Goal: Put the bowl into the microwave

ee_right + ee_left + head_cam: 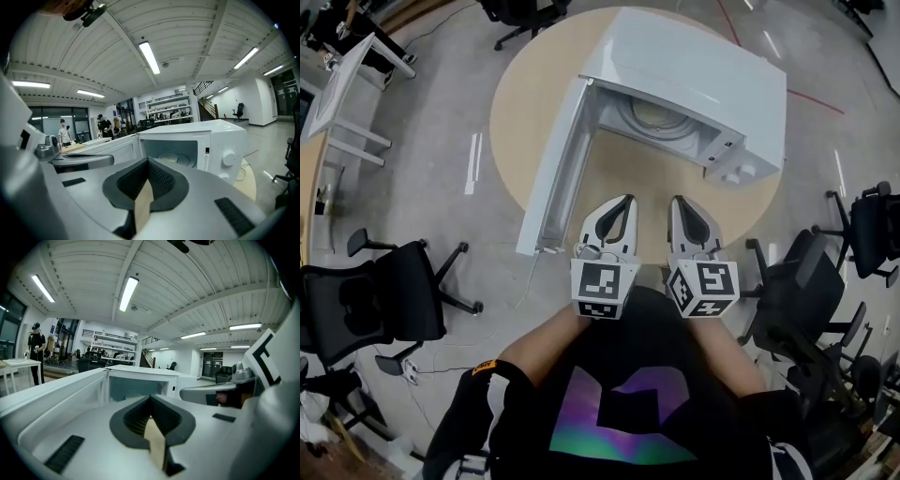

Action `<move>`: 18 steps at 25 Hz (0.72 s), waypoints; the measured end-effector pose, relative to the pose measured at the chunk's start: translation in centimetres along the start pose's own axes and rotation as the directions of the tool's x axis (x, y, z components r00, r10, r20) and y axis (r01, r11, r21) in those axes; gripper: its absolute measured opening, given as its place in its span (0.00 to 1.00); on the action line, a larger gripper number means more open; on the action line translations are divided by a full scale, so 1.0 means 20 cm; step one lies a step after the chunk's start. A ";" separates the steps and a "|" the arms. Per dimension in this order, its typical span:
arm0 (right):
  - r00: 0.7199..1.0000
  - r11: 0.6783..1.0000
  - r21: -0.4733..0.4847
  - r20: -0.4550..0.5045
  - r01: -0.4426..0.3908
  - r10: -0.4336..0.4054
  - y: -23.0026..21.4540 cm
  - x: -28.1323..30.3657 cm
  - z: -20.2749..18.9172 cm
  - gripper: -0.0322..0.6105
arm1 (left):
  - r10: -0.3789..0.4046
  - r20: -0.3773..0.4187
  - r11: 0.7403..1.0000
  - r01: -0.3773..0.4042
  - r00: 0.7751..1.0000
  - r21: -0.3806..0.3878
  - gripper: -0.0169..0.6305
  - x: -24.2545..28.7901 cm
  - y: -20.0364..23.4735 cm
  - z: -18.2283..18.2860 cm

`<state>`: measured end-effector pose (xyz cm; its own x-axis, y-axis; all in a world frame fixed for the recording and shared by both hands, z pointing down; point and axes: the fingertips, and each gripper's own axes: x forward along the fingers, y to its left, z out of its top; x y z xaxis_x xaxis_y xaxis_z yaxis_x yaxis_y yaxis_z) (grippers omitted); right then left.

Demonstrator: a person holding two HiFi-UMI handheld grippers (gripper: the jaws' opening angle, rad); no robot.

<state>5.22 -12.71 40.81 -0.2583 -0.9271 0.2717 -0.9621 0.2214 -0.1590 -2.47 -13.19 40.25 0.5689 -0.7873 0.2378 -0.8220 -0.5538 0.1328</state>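
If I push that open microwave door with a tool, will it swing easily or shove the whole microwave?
Probably swings freely: the door hangs wide open from its hinged edge. The microwave looks bulky and sits flat on the round table, so it likely stays put.

We see the jaws of our right gripper [147, 163] pressed together, empty, facing the white microwave [220, 140]; its door [117, 147] stands open and a pale bowl [168, 157] sits inside.

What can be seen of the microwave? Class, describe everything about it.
The microwave is a white, glossy box standing upright on a round wooden-looking table. Its door is swung wide open to the person's left. The cavity shows a pale round shape inside. Two knobs sit on its right panel.
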 end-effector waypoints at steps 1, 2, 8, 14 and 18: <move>1.000 1.000 0.001 0.000 -0.008 0.008 0.00 -0.02 0.00 0.08 | 0.006 0.001 1.000 -0.006 1.000 -0.002 0.10 -0.01 -0.02 0.00; 1.000 1.000 0.001 0.000 -0.015 0.015 0.00 -0.04 0.00 0.08 | 0.011 0.001 1.000 -0.011 1.000 -0.003 0.10 -0.03 -0.03 -0.01; 0.999 0.999 -0.021 0.012 -0.049 0.049 0.00 -0.18 0.03 0.08 | 0.028 0.012 1.000 -0.028 1.000 0.002 0.10 -0.11 -0.15 0.00; 0.997 0.996 -0.033 0.017 -0.081 0.081 -0.01 -0.28 0.02 0.08 | 0.047 0.018 0.999 -0.048 0.999 0.011 0.10 -0.18 -0.26 0.00; 0.995 0.995 -0.032 0.020 -0.099 0.100 0.00 -0.33 0.01 0.08 | 0.068 0.021 0.998 -0.068 0.997 0.013 0.10 -0.24 -0.29 0.00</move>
<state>7.02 -6.57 38.85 -0.3514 -0.9061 0.2355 -0.9340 0.3220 -0.1547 -0.45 -6.30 38.38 0.5122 -0.8286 0.2258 -0.8584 -0.5024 0.1035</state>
